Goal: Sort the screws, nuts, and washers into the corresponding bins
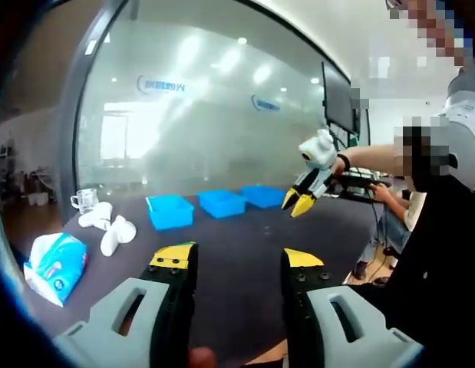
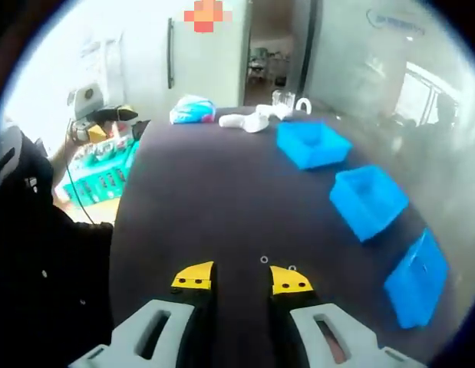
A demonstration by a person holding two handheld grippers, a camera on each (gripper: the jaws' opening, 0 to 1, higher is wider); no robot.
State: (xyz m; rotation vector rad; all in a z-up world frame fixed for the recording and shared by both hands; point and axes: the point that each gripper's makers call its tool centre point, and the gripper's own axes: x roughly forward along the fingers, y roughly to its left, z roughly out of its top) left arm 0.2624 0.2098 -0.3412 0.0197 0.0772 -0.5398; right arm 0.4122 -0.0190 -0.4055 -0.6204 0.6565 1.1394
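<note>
Three square blue plastic bins (image 2: 313, 143)

A frosted glass wall (image 1: 199, 115) reflecting ceiling lights stands behind the dark table (image 2: 206, 207)

Tissue pack (image 1: 54, 266), white bottles (image 1: 110, 228) and glass mug (image 1: 84, 200) on dark table (image 1: 237, 245)

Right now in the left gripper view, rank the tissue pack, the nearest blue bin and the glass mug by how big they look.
1. Tissue pack, though it lies nearest the camera.
2. Nearest blue bin, close behind, so this order is unsure.
3. Glass mug, clearly smallest.
</note>
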